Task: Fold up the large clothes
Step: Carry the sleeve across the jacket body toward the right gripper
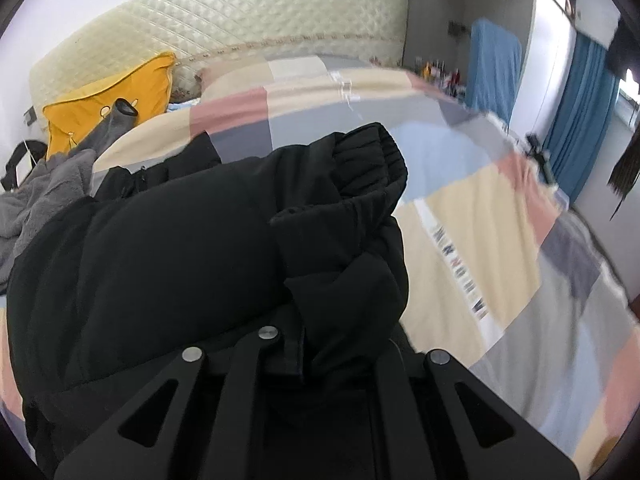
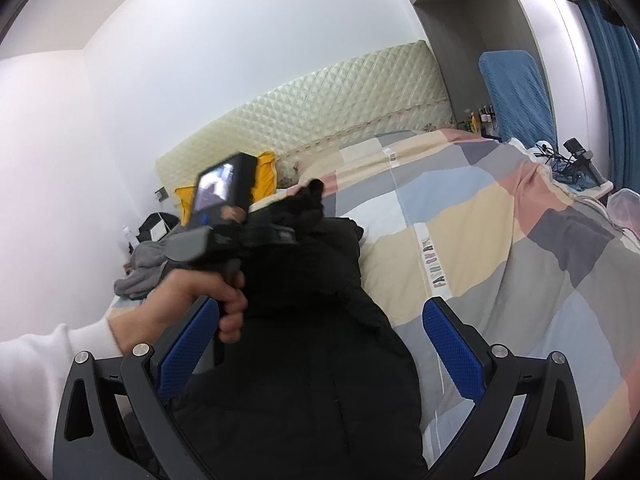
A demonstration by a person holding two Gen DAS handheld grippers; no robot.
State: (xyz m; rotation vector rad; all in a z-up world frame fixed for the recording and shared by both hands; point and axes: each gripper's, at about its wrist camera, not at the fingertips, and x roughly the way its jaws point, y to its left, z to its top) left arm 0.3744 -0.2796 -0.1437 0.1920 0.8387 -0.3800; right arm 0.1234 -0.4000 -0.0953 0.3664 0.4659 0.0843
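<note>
A black padded jacket (image 1: pixel 180 240) lies bunched on the patchwork bed, its ribbed sleeve cuff (image 1: pixel 372 152) turned up at the far end. My left gripper's fingers are buried under the black fabric in the left wrist view, where only its linkages show at the bottom. From the right wrist view, a hand in a white sleeve holds the left gripper (image 2: pixel 300 212), shut on a bunch of the jacket's sleeve (image 2: pixel 314 190). My right gripper (image 2: pixel 322 308) hovers over the jacket (image 2: pixel 312 380) with its blue pads (image 2: pixel 452 344) wide apart and nothing between them.
The patchwork quilt (image 1: pixel 480 208) covers the bed to the right of the jacket. A grey fleece garment (image 1: pixel 44 200) and a yellow pillow (image 1: pixel 120 88) lie at the left near the quilted headboard (image 1: pixel 240 12). Blue curtains (image 1: pixel 580 120) and a cluttered side table (image 2: pixel 576 168) stand at the right.
</note>
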